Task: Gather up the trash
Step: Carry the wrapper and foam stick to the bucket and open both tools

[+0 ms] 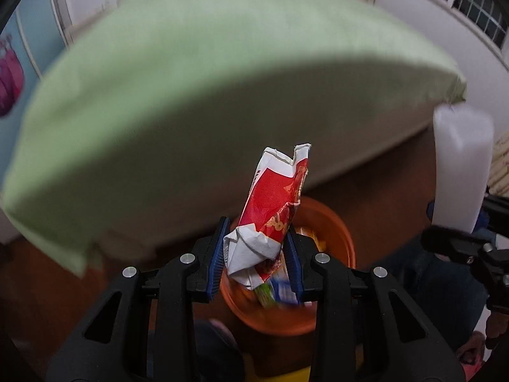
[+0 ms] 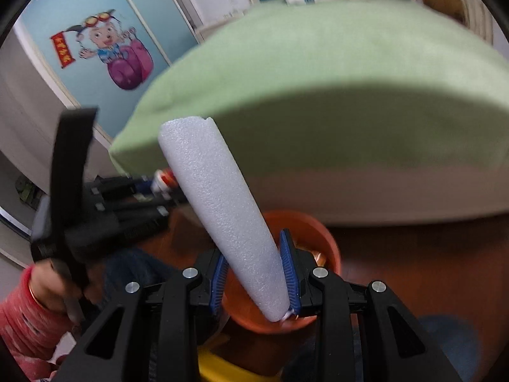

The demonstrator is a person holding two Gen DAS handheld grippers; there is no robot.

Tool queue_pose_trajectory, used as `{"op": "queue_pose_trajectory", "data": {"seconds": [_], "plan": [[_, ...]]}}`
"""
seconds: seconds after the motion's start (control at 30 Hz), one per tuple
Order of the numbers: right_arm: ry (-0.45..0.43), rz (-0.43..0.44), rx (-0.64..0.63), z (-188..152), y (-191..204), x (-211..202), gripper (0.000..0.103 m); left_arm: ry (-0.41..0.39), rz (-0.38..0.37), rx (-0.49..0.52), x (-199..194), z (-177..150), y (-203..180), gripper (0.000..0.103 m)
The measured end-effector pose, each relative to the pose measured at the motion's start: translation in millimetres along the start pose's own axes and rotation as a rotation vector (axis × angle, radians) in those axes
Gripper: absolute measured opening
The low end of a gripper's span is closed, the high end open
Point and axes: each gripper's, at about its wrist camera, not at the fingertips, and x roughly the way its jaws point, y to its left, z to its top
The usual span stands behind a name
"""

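Note:
My left gripper [image 1: 256, 251] is shut on a crumpled red and white wrapper [image 1: 270, 210], which stands up between the blue pads. Right under it is an orange bin [image 1: 337, 232] with colourful scraps inside. My right gripper [image 2: 254, 267] is shut on a white foam tube [image 2: 219, 210] that leans up to the left. The same orange bin [image 2: 315, 232] lies below its fingers. In the left wrist view the foam tube [image 1: 461, 165] shows at the right edge. In the right wrist view the left gripper [image 2: 152, 191] sits at the left, held by a hand in a red sleeve [image 2: 28, 312].
A bed with a green sheet [image 1: 191, 73] fills the space behind the bin, its edge overhanging close above it. Brown floor [image 1: 381, 184] surrounds the bin. A wardrobe door with a cartoon sticker [image 2: 111, 51] stands at the left. A yellow object [image 2: 219, 369] lies near the bin's base.

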Motion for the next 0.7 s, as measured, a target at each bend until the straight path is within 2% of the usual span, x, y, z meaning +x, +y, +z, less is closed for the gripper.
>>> {"op": "queue_pose_trajectory", "data": {"seconds": [0.07,0.2,0.37,0.47,0.5,0.7], "plan": [[0.033,-0.017,0.016,-12.0,-2.0,12.9,0.031,0.080,-0.012,-0.023,28.3,-18.4,-3.1,0.032],[0.140,-0.023,0.079,-33.5,-10.8,50.5,0.031,0.191,-0.030,-0.071,68.9,-37.8,-3.5,0.032],[0.245,-0.080,0.131,-44.9,-23.8,97.5,0.031,0.304,0.006,-0.096,119.7,-49.8,-1.8,0.032],[0.287,-0.117,0.156,-46.6,-33.4,120.1,0.031,0.350,0.018,-0.109,139.5,-56.2,3.5,0.032],[0.298,-0.124,0.163,-47.5,-35.5,126.2,0.031,0.358,0.022,-0.109,140.6,-65.7,5.2,0.032],[0.342,-0.171,0.178,-47.3,-52.6,154.8,0.032,0.408,0.024,-0.124,156.9,-76.4,7.1,0.033]]}}
